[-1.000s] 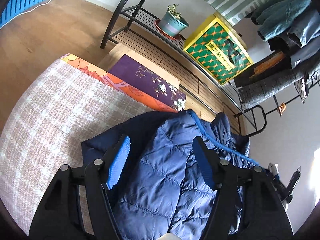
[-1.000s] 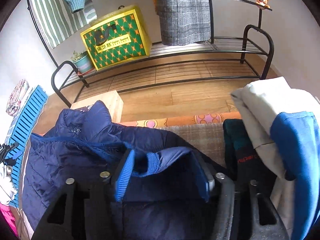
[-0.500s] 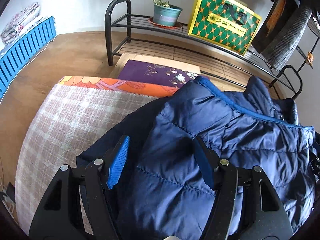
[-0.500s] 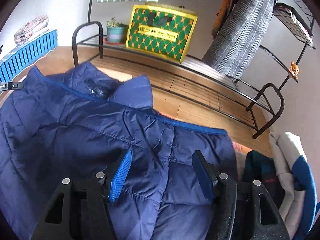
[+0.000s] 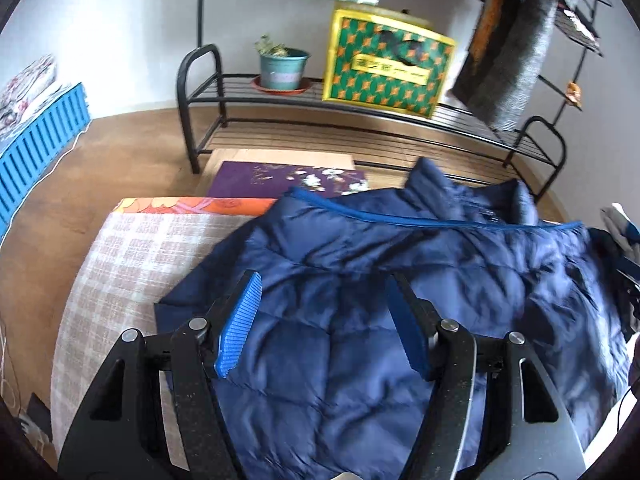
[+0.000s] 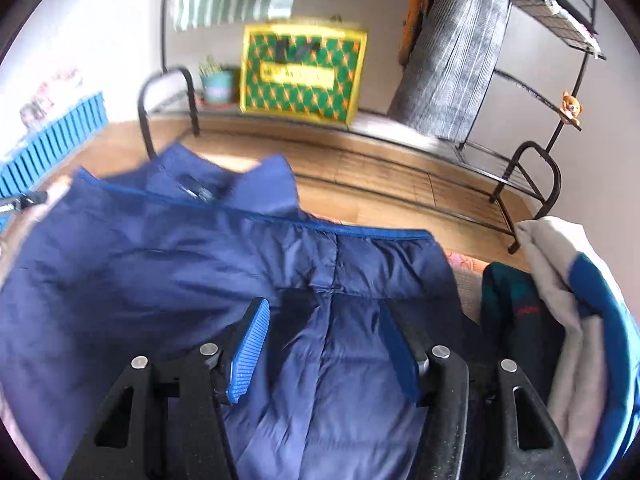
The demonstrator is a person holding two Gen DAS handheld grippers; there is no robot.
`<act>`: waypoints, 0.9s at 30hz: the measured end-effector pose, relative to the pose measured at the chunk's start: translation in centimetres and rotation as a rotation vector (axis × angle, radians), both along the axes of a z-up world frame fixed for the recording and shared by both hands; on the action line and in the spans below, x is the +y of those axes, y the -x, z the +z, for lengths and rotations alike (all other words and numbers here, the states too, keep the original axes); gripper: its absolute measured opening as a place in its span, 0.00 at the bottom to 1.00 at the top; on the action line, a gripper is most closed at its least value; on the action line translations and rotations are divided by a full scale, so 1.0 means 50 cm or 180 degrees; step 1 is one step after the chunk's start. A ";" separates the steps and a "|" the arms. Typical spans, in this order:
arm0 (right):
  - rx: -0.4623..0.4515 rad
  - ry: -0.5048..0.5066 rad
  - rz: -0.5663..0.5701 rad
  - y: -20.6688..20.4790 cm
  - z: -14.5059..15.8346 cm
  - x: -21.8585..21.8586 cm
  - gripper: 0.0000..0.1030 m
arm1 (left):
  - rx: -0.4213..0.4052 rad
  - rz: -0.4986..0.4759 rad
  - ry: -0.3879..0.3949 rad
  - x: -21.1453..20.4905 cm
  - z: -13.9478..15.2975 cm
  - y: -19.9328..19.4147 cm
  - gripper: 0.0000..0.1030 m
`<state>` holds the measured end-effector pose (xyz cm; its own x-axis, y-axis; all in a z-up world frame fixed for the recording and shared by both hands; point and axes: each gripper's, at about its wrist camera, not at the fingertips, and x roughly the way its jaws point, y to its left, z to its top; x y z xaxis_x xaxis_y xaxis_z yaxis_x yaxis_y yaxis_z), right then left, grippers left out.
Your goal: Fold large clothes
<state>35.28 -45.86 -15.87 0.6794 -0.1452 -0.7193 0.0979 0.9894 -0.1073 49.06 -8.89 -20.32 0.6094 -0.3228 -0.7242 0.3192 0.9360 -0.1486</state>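
Jacket: navy quilted jacket (image 5: 360,320) lies spread across the plaid-covered table (image 5: 132,256), collar toward the far edge, its right side reaching a stack of clothes (image 6: 568,288) at the right edge.
Progress: early, by my reading; the jacket lies flat with zip edge and collar showing, and no tidy fold is visible. The folds are left to make.
Left gripper (image 5: 320,328): jaws apart, released, above the jacket, gripping nothing.
Right gripper (image 6: 324,344): jaws closing, pads clear of the fabric below; nothing grasped.
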 end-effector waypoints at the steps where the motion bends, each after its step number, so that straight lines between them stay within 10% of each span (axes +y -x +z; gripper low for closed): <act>1: -0.0091 -0.0061 0.0033 0.031 0.016 0.005 0.62 | -0.0011 -0.0140 0.0047 -0.021 0.014 0.032 0.65; 6: -0.0133 -0.0387 0.0005 0.162 0.048 0.019 0.65 | 0.0027 -0.0722 0.0199 -0.141 0.056 0.161 0.65; 9: 0.0114 -0.0499 -0.0016 0.200 0.023 0.026 0.52 | 0.0000 -0.0940 0.0105 -0.220 0.055 0.208 0.65; 19: 0.0566 -0.0557 -0.0205 0.262 -0.111 0.029 0.43 | 0.0120 -0.0997 -0.0413 -0.346 -0.093 0.235 0.68; 24: 0.0517 -0.0662 -0.0256 0.280 -0.094 0.022 0.46 | 0.0196 -0.0966 -0.0378 -0.333 -0.078 0.230 0.68; 27: 0.0334 -0.0859 -0.0501 0.327 -0.069 -0.010 0.64 | 0.0062 -0.0862 -0.0271 -0.297 -0.032 0.245 0.67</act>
<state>18.91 -46.37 -19.32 0.5838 -0.0371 -0.8111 0.2542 0.9571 0.1392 36.79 -23.75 -21.93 0.4950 -0.4093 -0.7665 0.5571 0.8264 -0.0815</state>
